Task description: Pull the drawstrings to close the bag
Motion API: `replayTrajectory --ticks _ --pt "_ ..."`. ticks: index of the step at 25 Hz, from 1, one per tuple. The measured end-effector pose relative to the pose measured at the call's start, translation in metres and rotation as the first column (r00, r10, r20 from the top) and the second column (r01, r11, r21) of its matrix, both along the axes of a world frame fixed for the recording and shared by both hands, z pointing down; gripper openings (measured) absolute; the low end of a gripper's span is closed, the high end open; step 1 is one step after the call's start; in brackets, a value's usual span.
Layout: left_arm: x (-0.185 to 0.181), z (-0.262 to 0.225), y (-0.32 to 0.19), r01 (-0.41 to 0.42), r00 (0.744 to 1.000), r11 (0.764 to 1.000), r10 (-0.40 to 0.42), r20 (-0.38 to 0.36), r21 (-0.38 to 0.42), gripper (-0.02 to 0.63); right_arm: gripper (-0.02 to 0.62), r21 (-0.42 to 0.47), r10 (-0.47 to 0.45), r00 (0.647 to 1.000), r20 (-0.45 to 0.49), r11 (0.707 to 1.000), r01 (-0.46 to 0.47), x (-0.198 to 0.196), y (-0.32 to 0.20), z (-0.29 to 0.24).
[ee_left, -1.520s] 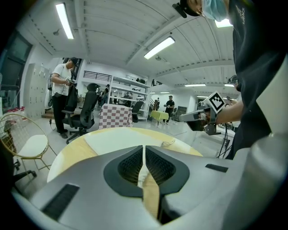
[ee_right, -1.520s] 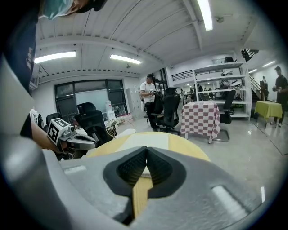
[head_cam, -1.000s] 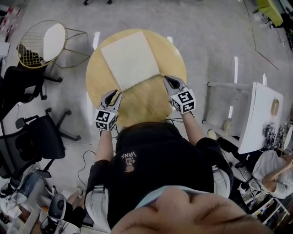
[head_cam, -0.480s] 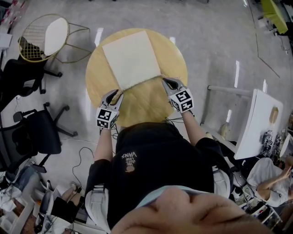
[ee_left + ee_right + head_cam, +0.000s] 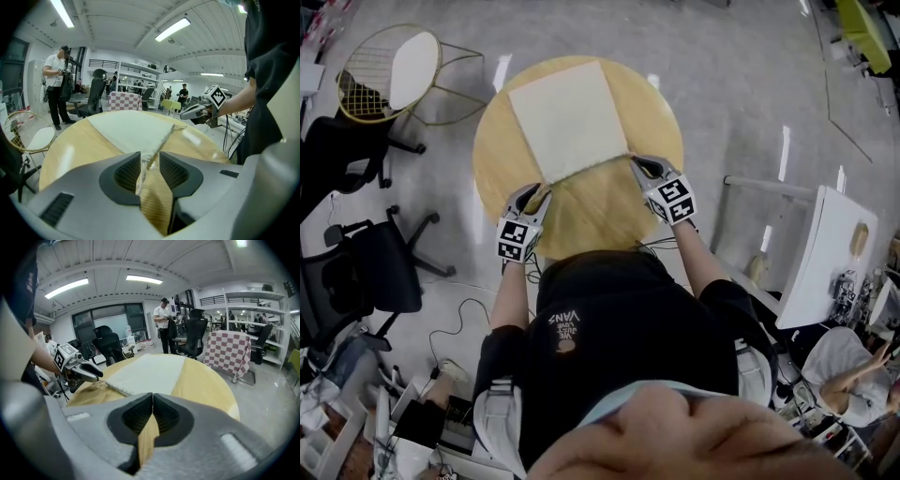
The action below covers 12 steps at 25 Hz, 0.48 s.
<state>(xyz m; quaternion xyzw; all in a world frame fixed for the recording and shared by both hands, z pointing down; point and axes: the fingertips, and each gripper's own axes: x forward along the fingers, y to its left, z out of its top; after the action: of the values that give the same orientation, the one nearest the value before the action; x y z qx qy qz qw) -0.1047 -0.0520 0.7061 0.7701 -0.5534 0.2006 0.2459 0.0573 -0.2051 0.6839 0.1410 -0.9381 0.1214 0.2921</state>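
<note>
Person in a black shirt [image 5: 619,328] stands at the near edge of a round wooden table [image 5: 581,211], a gripper in each hand, both angled down toward the tabletop.

Left gripper [image 5: 537,193]: near left, tips at the near left corner of the bag [image 5: 570,117]. Its jaws stand apart and have just been opening. The bag's gathered corner lies in the gap between them, with the pads not pressing on it.

Right gripper [image 5: 637,164]: near right, tips at the bag's near right corner. Jaws are together, pad against pad. Its own view shows nothing between them, and the bag's edge runs off to the left. A small loop of cord [image 5: 179,127] lies on the table at that corner, just in front of the tips.

The bag is cream cloth, lying flat and square across the middle and far half of the table. Its mouth edge [image 5: 165,138] is toward the person and runs between the two grippers, slightly puckered.

Beyond the table, on the grey floor [image 5: 741,84]:
- far left, a gold wire chair [image 5: 389,80] with a white seat
- left, black office chairs [image 5: 370,281]
- right, a white table [image 5: 825,248]
</note>
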Motion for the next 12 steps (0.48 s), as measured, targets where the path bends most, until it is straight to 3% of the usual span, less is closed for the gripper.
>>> replayTrajectory --ticks 7,9,12 --pt "0.000 0.004 0.000 0.012 1.000 1.000 -0.011 0.012 -0.020 0.120 0.004 0.002 -0.010 1.000 -0.020 1.000 0.010 0.001 -0.007 0.010" --pt "-0.002 0.006 0.000 0.015 1.000 1.000 -0.015 0.016 -0.026 0.120 0.084 0.002 -0.012 0.999 -0.036 1.000 0.012 0.000 -0.010 0.014" --pt "-0.003 0.008 0.001 0.017 1.000 0.999 -0.017 0.013 -0.031 0.120 0.084 0.001 -0.030 0.998 -0.061 1.000 0.030 -0.002 -0.012 0.022"
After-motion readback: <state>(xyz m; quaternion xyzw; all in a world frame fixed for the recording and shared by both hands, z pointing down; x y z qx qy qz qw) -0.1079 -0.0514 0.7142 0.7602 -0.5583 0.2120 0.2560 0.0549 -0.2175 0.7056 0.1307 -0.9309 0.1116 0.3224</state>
